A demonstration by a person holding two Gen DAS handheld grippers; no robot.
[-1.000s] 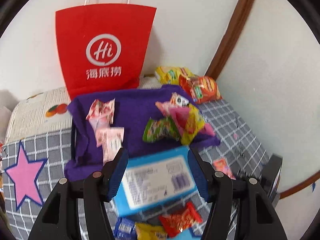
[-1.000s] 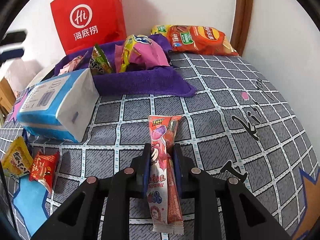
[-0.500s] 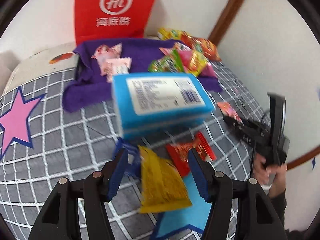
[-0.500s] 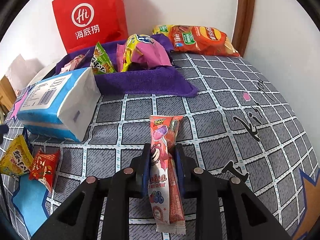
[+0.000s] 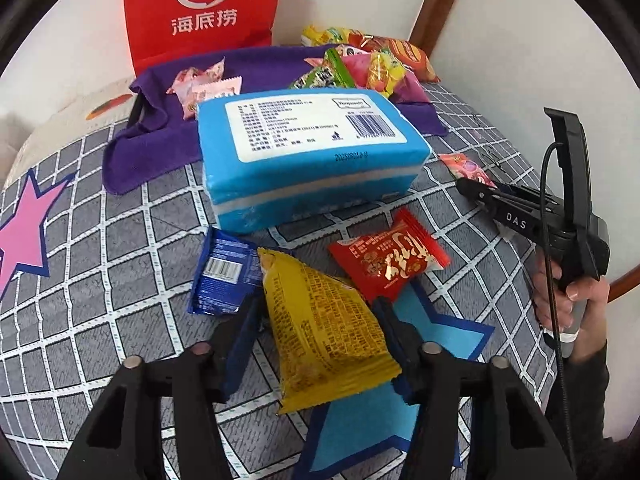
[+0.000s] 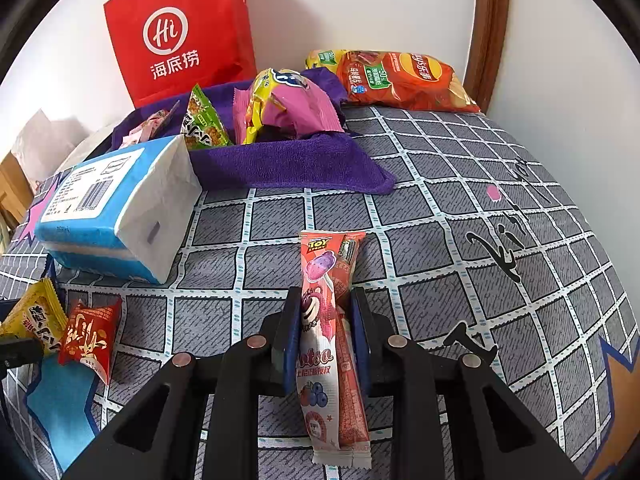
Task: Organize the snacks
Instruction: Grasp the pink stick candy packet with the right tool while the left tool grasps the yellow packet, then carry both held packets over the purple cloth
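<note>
**Now: both grippers on snacks, tray half filled**

Nearest, the left gripper (image 5: 320, 344) straddles a yellow packet (image 5: 320, 328) lying on the checked sheet (image 5: 120, 248); its jaws are closing, the right pad at the packet's edge, the left pad just beside it, and a firm pinch cannot be told. Touching the packet's far left corner lies a blue packet (image 5: 222, 276), and just to the right a red packet (image 5: 390, 260), both flat on the sheet. The right gripper (image 6: 324, 336) has its jaws pressed together on two lollipop sticks (image 6: 320, 320) in pink wrappers, which lie lengthwise between the pads and stick out at both ends. A hand (image 5: 568, 300) holds that gripper's handle at the right edge of the left view.

Beyond the small packets sits a blue tissue pack (image 5: 308, 152), label up, on the sheet and just in front of the tray.

Farther back, the tray (image 6: 288, 160), draped in purple cloth, holds pink sweets (image 5: 204, 84) at its left end and a green packet (image 6: 202, 120) plus a pink-and-yellow bag (image 6: 288, 104) at its right end. Behind the tray a red paper bag (image 6: 180, 32) stands upright against the wall; what it holds cannot be seen. An orange crisp bag (image 6: 400, 80) lies on the sheet beside the tray's far right corner.
</note>
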